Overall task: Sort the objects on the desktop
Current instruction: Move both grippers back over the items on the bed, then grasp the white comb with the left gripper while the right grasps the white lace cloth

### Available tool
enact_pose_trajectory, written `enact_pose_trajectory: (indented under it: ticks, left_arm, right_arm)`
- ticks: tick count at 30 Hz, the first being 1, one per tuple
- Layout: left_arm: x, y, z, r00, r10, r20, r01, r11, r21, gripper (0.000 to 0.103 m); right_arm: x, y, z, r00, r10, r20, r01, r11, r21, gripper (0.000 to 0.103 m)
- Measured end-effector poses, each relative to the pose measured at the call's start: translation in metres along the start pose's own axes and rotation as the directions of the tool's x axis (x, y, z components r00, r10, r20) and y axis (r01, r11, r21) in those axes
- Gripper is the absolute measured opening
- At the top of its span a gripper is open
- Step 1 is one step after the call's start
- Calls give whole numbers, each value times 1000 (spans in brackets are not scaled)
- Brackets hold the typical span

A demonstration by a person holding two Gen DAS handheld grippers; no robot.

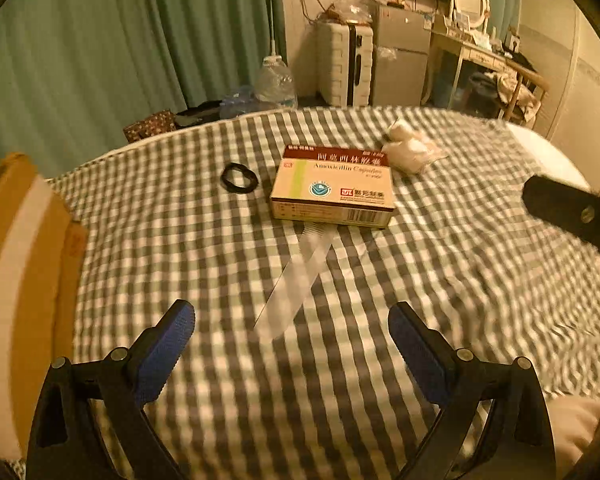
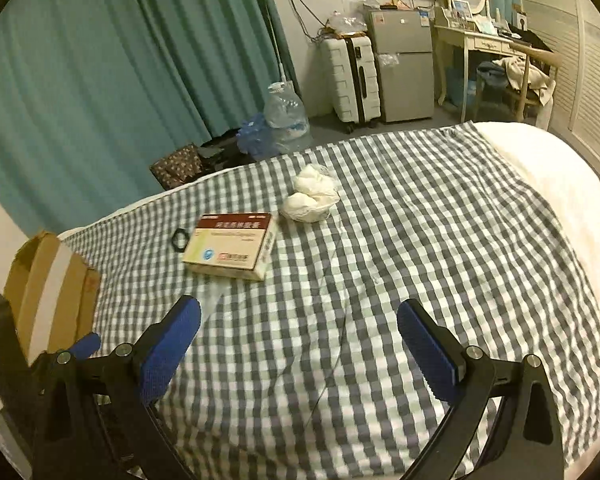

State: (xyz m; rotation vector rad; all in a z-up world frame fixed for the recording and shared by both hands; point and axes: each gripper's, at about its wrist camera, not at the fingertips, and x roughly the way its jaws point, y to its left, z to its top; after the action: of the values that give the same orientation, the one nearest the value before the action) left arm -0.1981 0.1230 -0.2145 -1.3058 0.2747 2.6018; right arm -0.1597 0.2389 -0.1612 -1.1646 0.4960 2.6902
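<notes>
Nothing picked yet: left gripper (image 1: pixel 291 326) and right gripper (image 2: pixel 299 326), jaws wide, empty. Probably next: clear ruler (image 1: pixel 296 276) just before medicine box (image 1: pixel 332 188), needs low pinch.

Medicine box (image 1: pixel 332 188) lies flat, label up, mid-bed; black hair tie (image 1: pixel 239 177) just left of it; white bagged bundle (image 1: pixel 410 147) behind-right; clear plastic strip (image 1: pixel 296 280) in front, one end touching box.

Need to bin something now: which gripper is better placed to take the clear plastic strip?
Left, probably. The open left gripper points straight at the clear plastic strip; the right gripper sees it off to its left.
</notes>
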Motion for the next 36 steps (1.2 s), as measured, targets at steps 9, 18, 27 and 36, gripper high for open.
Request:
enact_pose_trajectory:
  ticks: [9,18,27,36]
  left_arm:
    - [65,-4,10,997,-15,-73,16,1000,8,94]
    - [83,-5,10,997,-47,-58,48,999,10,74]
    - [69,-7,3,995,-92,-45,93,995,23,33]
    - [48,10,-9,989,-114,-96,112,993,-24,26]
  right_arm:
    - [66,-8,30,999,-22,-31,21,999,-34,99]
    - [133,-2,57,995,-61,-75,55,996,-74,99]
    - [169,-2,68,992,-71,-107,61,993,-97,59]
    - [137,-3,50,986,-74,-148,59,993,-103,16]
